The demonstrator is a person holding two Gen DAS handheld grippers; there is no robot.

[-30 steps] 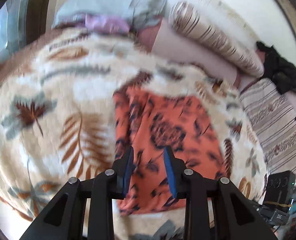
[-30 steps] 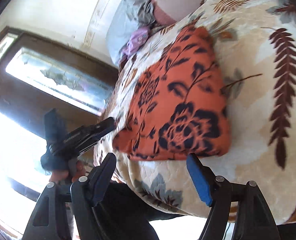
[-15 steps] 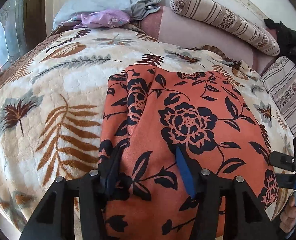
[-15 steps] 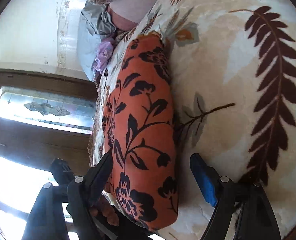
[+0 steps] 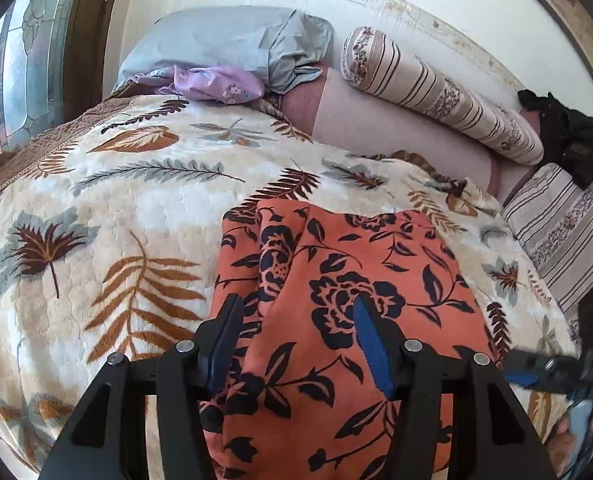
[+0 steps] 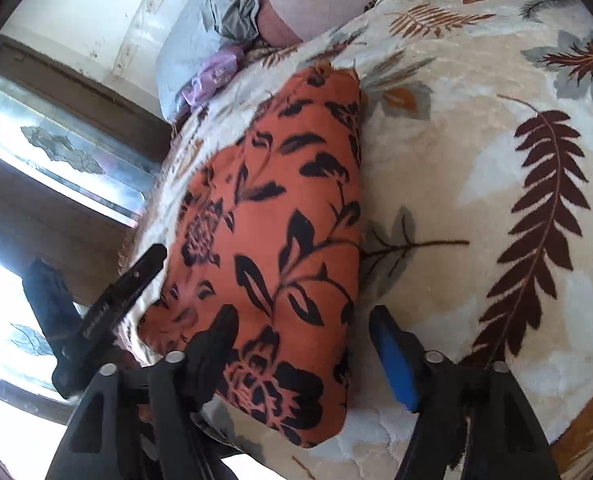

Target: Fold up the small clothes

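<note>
An orange garment with a black flower print [image 5: 348, 320] lies folded on the leaf-patterned blanket [image 5: 116, 220]. My left gripper [image 5: 296, 324] is open, its fingers spread over the garment's near left part, holding nothing. In the right wrist view the same garment [image 6: 280, 240] lies as a long folded pad. My right gripper [image 6: 302, 340] is open over its near right corner, one finger on each side of the garment's right edge, empty. The left gripper [image 6: 136, 276] shows there at the garment's far side.
A grey pillow [image 5: 232, 40] and a lilac cloth [image 5: 216, 84] lie at the bed's head. A striped bolster [image 5: 436, 88] and striped cushion [image 5: 564, 232] lie at the right, with dark clothing [image 5: 572, 140] behind. A window [image 6: 56, 152] is to the left.
Both grippers have pulled back a little from the garment and stay open. The right view has swung from edge-on to above the garment's near corner.
</note>
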